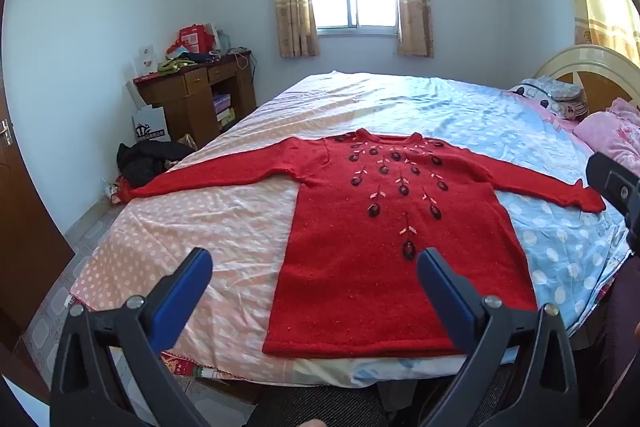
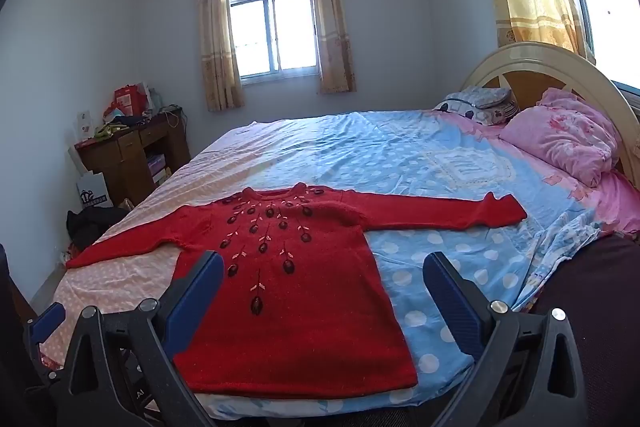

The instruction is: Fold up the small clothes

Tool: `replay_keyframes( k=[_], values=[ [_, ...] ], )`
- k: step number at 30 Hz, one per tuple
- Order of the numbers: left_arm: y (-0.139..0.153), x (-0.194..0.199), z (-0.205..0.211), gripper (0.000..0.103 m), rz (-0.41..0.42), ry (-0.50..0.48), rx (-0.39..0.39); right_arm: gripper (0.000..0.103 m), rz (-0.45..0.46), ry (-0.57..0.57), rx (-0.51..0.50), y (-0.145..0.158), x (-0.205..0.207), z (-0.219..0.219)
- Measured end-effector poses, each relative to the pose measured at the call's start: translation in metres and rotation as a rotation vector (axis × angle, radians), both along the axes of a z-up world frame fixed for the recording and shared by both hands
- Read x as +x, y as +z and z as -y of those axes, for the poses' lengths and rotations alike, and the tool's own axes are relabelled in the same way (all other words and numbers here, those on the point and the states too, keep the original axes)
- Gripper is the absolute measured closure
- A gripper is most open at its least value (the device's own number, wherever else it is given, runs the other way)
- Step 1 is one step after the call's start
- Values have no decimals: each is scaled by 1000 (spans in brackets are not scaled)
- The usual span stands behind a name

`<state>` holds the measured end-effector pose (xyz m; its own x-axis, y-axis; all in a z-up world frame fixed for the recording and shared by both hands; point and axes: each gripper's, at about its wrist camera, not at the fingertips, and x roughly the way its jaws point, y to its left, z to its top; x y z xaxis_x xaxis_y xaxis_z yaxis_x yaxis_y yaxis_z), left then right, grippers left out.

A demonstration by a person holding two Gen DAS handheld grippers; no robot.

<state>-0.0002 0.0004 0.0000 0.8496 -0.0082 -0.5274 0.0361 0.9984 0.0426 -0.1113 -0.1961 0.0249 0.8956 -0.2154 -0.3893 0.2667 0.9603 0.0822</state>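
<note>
- My left gripper [image 1: 314, 281] and right gripper [image 2: 323, 285] both gape wide, holding nothing.
- Red sweater [image 1: 384, 247] lies flat, sleeves spread, on the bed [image 1: 208, 227].
- Pink pillow [image 2: 564, 135] rests by the headboard [image 2: 560, 63]; a cluttered wooden desk [image 1: 196, 95] stands left.

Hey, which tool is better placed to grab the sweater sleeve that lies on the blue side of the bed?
Right, probably. The right tool hangs open over the sweater hem, nearer that sleeve. The left tool, also open, sits toward the pink side.
</note>
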Motion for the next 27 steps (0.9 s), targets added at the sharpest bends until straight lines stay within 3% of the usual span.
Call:
replay_keyframes(
  k=[27],
  values=[
    [-6, 1, 4, 0, -24, -25, -1, 3, -25, 0, 17, -8, 5, 2]
  ],
)
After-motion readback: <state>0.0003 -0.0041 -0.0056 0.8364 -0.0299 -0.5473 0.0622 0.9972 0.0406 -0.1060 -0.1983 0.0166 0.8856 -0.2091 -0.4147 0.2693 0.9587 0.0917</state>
